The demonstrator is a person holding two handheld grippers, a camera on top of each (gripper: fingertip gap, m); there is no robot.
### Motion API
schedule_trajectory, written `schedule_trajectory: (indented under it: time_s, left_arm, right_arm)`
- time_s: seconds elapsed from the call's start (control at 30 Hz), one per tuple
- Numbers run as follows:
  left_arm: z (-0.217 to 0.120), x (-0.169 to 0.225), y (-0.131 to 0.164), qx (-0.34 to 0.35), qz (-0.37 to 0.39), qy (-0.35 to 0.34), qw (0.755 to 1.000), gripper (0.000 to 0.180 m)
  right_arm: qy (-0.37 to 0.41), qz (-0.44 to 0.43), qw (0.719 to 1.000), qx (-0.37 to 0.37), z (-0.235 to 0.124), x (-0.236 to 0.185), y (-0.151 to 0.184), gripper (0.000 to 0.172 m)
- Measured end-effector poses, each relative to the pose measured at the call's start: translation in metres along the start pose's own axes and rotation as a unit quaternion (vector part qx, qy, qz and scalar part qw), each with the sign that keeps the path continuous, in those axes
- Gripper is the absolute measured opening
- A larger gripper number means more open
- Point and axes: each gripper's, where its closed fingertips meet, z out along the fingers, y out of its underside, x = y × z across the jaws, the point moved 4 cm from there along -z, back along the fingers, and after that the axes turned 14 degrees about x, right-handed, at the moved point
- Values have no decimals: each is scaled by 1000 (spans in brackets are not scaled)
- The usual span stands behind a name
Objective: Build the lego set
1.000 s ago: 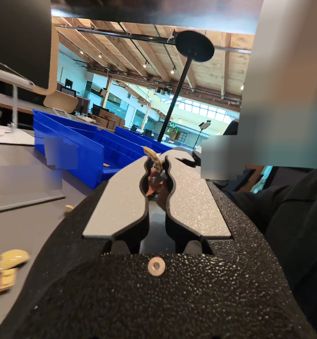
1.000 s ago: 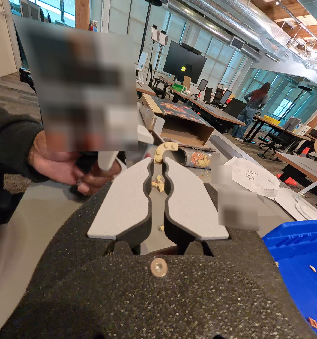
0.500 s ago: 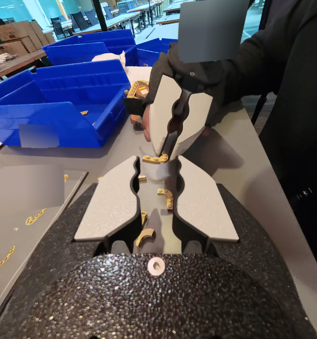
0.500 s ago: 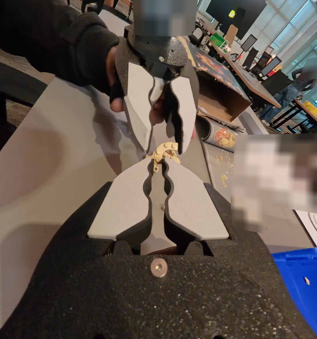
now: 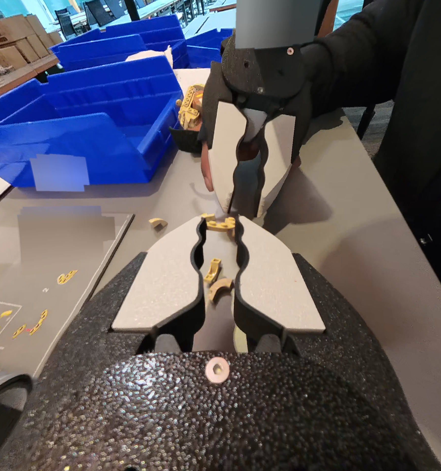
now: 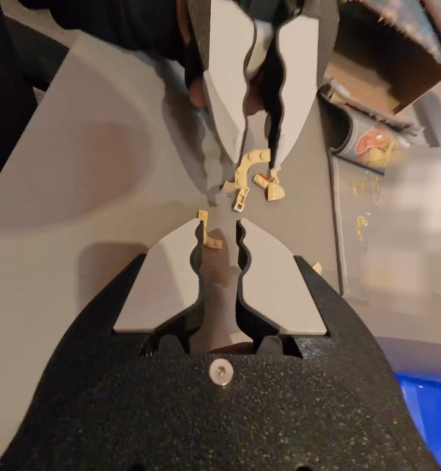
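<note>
Left gripper point(image 5: 218, 223): the fingers are closing on a tan curved plate point(image 5: 219, 225) at their very tips, centre of the left wrist frame. The plate is spanning the gap studs-up, one end against each inner pad. It seems to be carried crosswise because the curve leaves only its ends to pinch. The right wrist view is showing the same plate point(image 6: 252, 165) hanging between those tips, clear of the grey table point(image 5: 342, 229).

Right gripper point(image 6: 220, 221): the fingers are standing apart, gripping nothing. In the left wrist frame it is pointing down from the upper centre, tips just beyond the plate and not touching it. A second tan curved piece point(image 6: 210, 242) is lying against its left finger point(image 6: 163, 275); probably resting on the table, not certain.

Loose tan pieces point(image 5: 213, 272) are lying on the table beneath the left gripper, one more point(image 5: 157, 223) left of its tips. Printed sheet point(image 5: 61, 254) is lying flat at lower left, within sight of both grippers. Blue bins point(image 5: 99, 142) are sitting at upper left, and a partly built tan model point(image 5: 188, 107) is standing beside them.
</note>
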Motion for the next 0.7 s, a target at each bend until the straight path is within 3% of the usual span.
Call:
schedule_trajectory:
  time_s: [0.33,0.5,0.7]
  left_arm:
    - [-9,0,3,-14,-14,5,1000,15]
    - [-8,5,9,-30,-21,25,999,15]
    - [-9,3,6,-18,-58,25,998,15]
  right_arm:
    - [-49,36,994,-92,20,-13,14,23]
    - [-33,56,993,-103,20,-7,18,8]
    - [-32,84,993,-77,19,-4,19,8]
